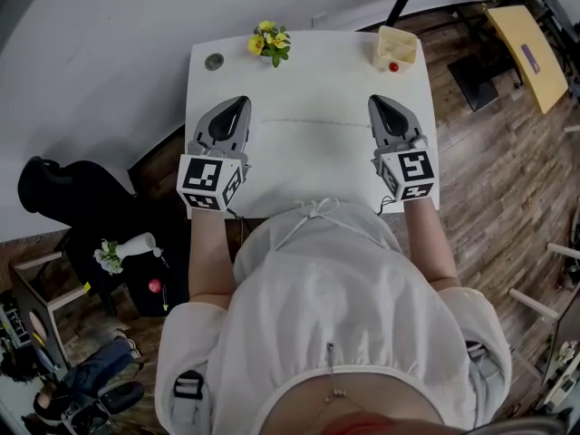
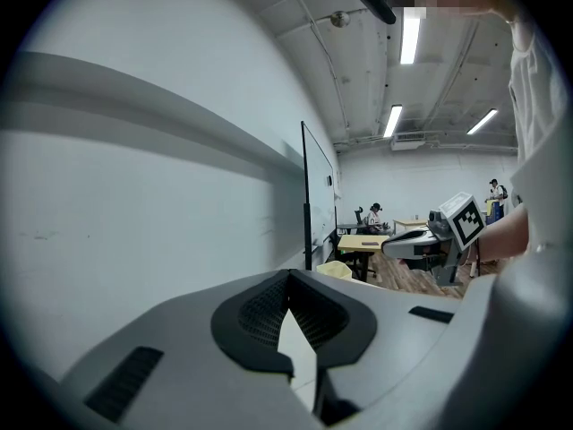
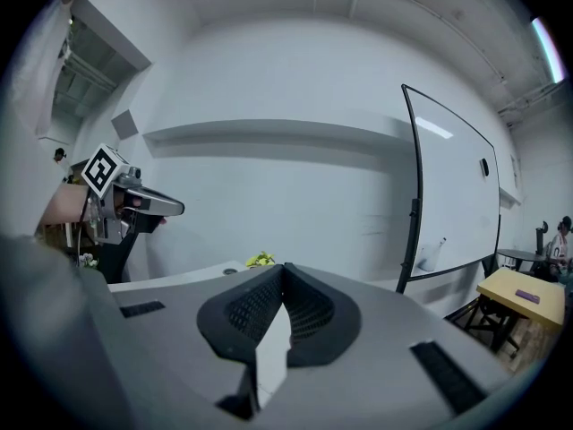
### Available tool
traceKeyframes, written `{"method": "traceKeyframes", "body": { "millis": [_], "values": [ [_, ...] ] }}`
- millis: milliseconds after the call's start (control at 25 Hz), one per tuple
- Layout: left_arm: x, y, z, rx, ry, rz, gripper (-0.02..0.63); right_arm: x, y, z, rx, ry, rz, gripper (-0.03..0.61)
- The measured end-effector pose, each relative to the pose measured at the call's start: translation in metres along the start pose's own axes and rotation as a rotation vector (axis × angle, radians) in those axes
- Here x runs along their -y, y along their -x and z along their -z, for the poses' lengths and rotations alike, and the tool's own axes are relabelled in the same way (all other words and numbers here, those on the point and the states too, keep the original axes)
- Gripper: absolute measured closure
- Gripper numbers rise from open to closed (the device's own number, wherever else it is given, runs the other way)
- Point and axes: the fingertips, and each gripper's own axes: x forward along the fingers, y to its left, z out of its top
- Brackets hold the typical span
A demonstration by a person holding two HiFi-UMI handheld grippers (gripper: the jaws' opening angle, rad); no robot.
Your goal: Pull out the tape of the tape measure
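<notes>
Two hand-held tools are seen poised over a white surface (image 1: 308,175), the left tool (image 1: 242,105) and the right tool (image 1: 375,104) well apart and pointed away from the person. Each tool's jaws are closed tip to tip, and nothing is gripped between them. The tape measure (image 1: 214,61), taken to be the small round grey disc, lies near the far left corner of the surface. It sits beside the yellow flowers (image 1: 270,43), beyond the left tool and clear of it, and no tape can be made out drawn from it. A faint thin line (image 1: 317,121) is seen on the surface between the two tools; what it is cannot be told. The scene is judged to fit either a moment ahead of the pull or one after the tape has run back into its case. A clean pull is thought to need the case pinned by one tool while the tape's end is pinched squarely by the other. The tape would then be drawn straight and level along the surface, so that the light disc is not dragged and the tape is not kinked.
</notes>
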Motion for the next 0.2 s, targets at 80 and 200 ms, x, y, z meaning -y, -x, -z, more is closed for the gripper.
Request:
{"method": "traceKeyframes", "body": {
  "millis": [80,200],
  "values": [
    [0.001,0.002,0.003,-0.007,0.007,0.003,0.594,-0.008,-0.001,0.000,-0.005,0.008,-0.018,0.578],
    [0.004,0.004,0.007,-0.014,0.016,0.011,0.594,-0.020,-0.001,-0.004,-0.002,0.021,-0.045,0.580]
  ]
}}
